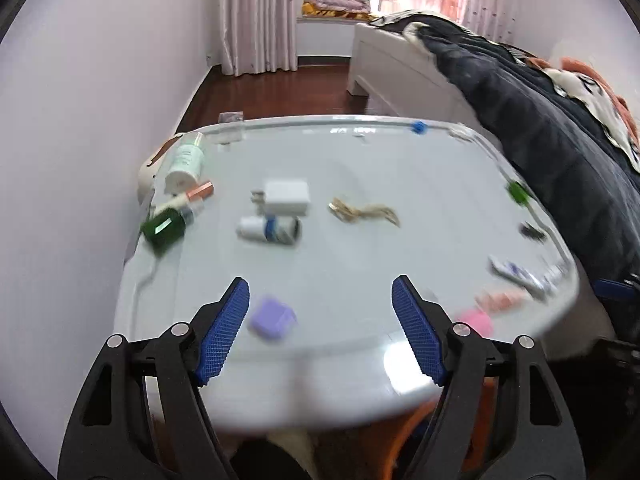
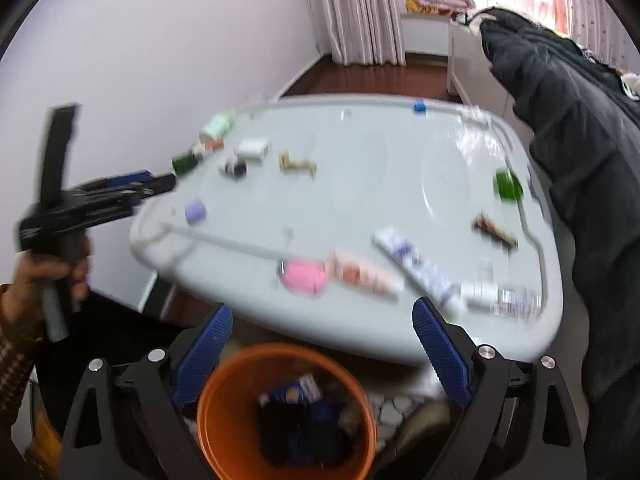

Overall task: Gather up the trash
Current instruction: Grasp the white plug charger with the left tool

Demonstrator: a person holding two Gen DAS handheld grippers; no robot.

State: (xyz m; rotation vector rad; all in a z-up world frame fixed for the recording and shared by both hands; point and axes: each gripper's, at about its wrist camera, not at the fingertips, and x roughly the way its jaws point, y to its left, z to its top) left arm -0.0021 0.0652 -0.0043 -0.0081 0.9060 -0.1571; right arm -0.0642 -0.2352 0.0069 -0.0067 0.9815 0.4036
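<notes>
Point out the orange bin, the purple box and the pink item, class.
orange bin (image 2: 208,420): right wrist view, on its left wall.
purple box (image 1: 272,318): left wrist view, on its top face.
pink item (image 2: 303,276): right wrist view, on its middle, blurred.

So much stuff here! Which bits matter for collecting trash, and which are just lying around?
For the job:
- orange bin, already holding trash
- left hand-held gripper, open
- right hand-held gripper, open
- crumpled tan wrapper

Just lying about:
- white charger
- green bottle
- bed

White table (image 1: 360,168), charger (image 1: 287,197), bottles (image 1: 268,230), purple case (image 1: 273,317), wrappers (image 2: 362,274)
</notes>
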